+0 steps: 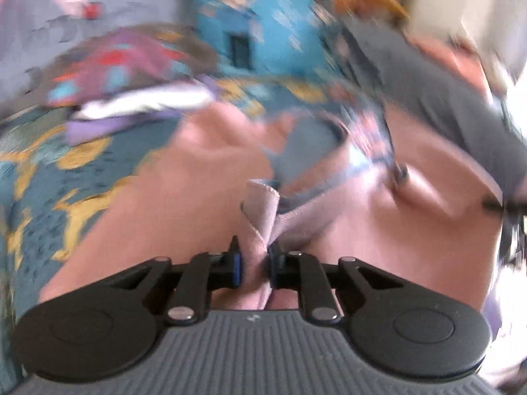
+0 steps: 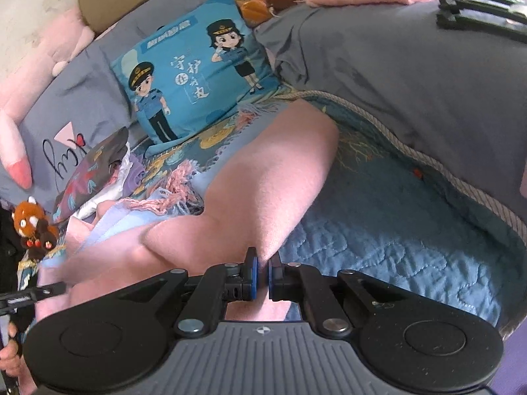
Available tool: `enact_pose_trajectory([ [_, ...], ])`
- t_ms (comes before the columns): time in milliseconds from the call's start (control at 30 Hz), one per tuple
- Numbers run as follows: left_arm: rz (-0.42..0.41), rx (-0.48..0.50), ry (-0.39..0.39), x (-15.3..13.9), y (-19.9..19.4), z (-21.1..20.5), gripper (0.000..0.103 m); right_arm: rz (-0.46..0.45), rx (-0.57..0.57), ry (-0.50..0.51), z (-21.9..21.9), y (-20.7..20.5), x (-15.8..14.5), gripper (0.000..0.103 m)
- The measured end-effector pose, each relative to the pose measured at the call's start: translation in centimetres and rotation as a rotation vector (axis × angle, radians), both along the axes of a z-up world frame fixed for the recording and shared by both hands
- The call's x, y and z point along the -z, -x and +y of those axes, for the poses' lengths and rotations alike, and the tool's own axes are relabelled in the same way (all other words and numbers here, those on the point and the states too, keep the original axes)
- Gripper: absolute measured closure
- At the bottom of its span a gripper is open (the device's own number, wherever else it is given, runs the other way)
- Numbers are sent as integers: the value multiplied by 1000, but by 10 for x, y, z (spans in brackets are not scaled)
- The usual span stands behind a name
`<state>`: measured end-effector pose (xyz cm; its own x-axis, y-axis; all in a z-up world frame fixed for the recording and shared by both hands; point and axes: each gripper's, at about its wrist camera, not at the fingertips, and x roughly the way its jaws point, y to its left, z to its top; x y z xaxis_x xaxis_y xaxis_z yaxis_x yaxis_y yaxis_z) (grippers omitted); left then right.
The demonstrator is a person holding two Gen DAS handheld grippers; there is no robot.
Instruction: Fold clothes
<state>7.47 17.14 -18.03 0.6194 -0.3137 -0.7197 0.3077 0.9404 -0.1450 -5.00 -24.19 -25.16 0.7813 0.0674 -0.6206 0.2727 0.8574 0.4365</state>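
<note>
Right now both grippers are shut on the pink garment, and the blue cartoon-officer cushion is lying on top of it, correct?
Not quite. The left gripper and right gripper are both shut on the pink garment, but the right wrist view shows the blue cartoon-officer cushion propped behind it at the bed's head, not on top.

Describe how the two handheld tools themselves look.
Both look identical. The left tool and right tool have black linkage arms with silver pivot bolts, round black discs at each side, blue pads inside the fingers, and a grey ribbed body with a small logo. No cables or sleeves show.
</note>
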Motion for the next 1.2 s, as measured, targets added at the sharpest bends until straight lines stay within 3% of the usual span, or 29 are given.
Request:
enact_pose_trajectory([
  [100, -41, -211, 89, -14, 6, 42, 87, -23, -17, -23, 3, 2, -3, 97],
  [200, -110, -346, 156, -31, 17, 80, 87, -89, -98, -40, 15, 1, -16, 97],
  [467, -219, -480, 64, -97, 65, 131, 87, -165, -322, -24, 89, -40, -39, 97],
  [633, -271, -559, -1, -137, 96, 161, 86, -32, -417, -42, 132, -58, -19, 96],
  [733, -240, -618, -17, -130, 108, 178, 85, 75, -464, -95, 135, -55, 2, 90],
  [800, -211, -666, -5, -120, 116, 189, 85, 115, -449, -127, 122, -45, 10, 82],
  [967, -223, -759, -15, -115, 135, 212, 85, 110, -279, -29, 60, -37, 3, 76],
  [1067, -311, -869, -116, -137, 153, 222, 100, 61, -178, -43, 21, -55, -5, 64],
  [1100, -341, -909, -154, -148, 160, 228, 101, 34, -165, -45, 14, -66, -6, 52],
  [1133, -340, -902, -112, -154, 166, 239, 101, 12, -160, -42, 10, -77, -6, 44],
  [1200, -309, -857, 7, -161, 174, 259, 100, 17, -121, -10, 4, -101, -2, 42],
])
